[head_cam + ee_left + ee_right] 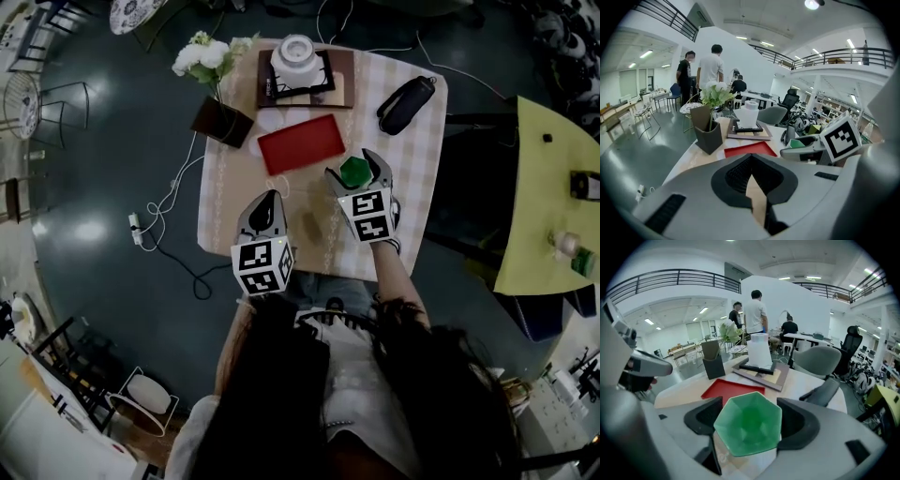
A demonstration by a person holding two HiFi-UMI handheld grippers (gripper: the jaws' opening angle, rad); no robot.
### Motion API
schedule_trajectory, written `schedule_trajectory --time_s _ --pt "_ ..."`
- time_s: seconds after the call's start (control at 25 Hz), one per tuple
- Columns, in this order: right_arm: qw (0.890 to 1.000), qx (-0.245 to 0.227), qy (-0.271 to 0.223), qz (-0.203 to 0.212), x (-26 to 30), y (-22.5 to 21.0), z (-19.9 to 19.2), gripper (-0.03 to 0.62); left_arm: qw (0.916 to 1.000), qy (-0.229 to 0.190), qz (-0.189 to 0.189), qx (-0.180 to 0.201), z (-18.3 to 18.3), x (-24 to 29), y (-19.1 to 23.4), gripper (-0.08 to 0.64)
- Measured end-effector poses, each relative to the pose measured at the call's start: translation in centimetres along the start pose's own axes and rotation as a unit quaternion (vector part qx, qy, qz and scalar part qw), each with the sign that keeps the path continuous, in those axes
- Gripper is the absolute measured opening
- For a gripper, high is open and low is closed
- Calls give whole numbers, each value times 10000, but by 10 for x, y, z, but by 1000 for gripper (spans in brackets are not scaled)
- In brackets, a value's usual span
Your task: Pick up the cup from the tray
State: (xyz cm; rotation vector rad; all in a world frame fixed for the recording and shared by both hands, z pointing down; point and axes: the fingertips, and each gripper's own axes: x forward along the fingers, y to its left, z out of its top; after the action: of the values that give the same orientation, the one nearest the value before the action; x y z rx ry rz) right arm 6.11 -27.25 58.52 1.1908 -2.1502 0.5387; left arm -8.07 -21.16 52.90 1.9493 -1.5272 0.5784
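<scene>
Checked cloth covers the table. Over it the right gripper grasps a green cup, its pads against the cup's two sides, just beside the red tray and not on it. The left gripper, to its left, has its jaws pressed together on nothing. A plant pot stands beyond the tray.

Left tool jaws together, empty; right tool jaws wide, gripping.
</scene>
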Motion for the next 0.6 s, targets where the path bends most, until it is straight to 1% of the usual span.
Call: schedule_trajectory --time_s 0.12,0.2,0.28,0.4,0.6 --pt "9993 -208 -146 290 25 9 32 368 9997 44 101 -196 -6 1 12 6" --pt "9981 -353 -139 483 39 18 45 368 9988 140 146 -437 -16 0 19 6" --pt "9971 -423 -120 614 52 26 55 368 9981 170 245 -541 -21 0 28 6" --pt "9953 -524 -71 812 69 42 63 368 9970 151 366 -662 -22 1 41 6" --pt "9927 -699 4 981 89 57 64 368 9946 212 364 -944 -28 6 52 6"
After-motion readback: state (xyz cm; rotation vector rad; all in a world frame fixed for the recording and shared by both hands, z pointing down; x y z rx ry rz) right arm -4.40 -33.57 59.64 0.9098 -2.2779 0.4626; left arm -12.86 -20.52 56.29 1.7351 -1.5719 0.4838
